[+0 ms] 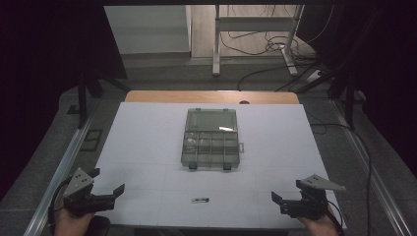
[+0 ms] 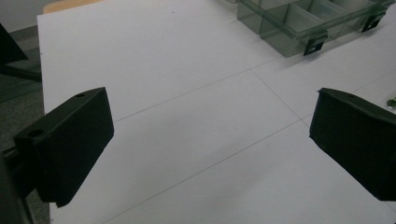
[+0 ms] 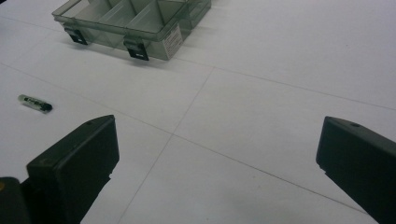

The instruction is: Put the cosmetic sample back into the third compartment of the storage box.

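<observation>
Nearest the camera in the high view, at the table's near edge, sit the two hand-held tools. On the left, the left gripper is held in a hand at the near left corner of the white table, and its black jaws point inward towards the middle. In the left gripper view the jaws stand wide apart, with bare table surface between them and nothing touching the pads.

Moving right along the near edge, a small dark tube-like object lies flat on the white surface, roughly midway between the two tools and well apart from both. In the right gripper view the same object shows as a small clear vial with a dark end, lying on its side. What it contains is too small to tell.

Beyond it, towards the centre of the table, stands a clear plastic compartment box, its lid laid open away from the person and two dark latches on its near edge.

On the right, the right gripper is held at the near right corner, with its jaws pointing inward. In the right gripper view they are spread fully, holding nothing and touching nothing.
</observation>
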`<control>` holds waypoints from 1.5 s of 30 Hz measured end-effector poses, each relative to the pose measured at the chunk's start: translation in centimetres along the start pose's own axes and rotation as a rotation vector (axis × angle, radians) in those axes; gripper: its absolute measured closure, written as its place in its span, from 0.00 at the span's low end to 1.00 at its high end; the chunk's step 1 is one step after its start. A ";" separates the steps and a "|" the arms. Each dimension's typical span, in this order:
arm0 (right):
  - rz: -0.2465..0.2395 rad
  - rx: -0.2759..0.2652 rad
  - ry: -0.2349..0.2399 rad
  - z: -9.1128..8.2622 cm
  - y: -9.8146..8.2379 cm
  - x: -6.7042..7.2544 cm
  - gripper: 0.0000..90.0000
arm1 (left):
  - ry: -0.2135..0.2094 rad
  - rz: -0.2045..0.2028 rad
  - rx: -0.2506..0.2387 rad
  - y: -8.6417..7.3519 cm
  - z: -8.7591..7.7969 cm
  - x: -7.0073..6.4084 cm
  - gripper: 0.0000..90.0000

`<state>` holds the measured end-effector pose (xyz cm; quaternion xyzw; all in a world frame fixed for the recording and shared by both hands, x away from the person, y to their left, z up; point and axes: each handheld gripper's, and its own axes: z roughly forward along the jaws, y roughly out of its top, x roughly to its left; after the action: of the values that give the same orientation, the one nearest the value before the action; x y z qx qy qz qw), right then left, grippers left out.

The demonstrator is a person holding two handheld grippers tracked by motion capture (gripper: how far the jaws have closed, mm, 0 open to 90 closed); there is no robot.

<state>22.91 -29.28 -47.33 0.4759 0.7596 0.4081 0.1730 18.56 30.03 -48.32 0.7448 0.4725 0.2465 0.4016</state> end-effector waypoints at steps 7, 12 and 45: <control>-0.018 0.013 -0.007 0.1 0.0 0.3 0.00 | -0.014 -0.012 0.009 0.0 0.1 0.2 0.01; -0.020 0.028 0.003 0.3 0.1 0.2 0.00 | -0.013 -0.003 0.018 0.0 0.1 0.1 0.01; -0.083 0.035 0.083 1.5 0.6 1.0 0.00 | -0.033 -0.015 0.022 0.0 0.2 0.3 0.02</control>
<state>23.75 -27.56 -47.64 0.4298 0.7922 0.4066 0.1497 18.86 30.21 -48.42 0.7496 0.4740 0.2258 0.4030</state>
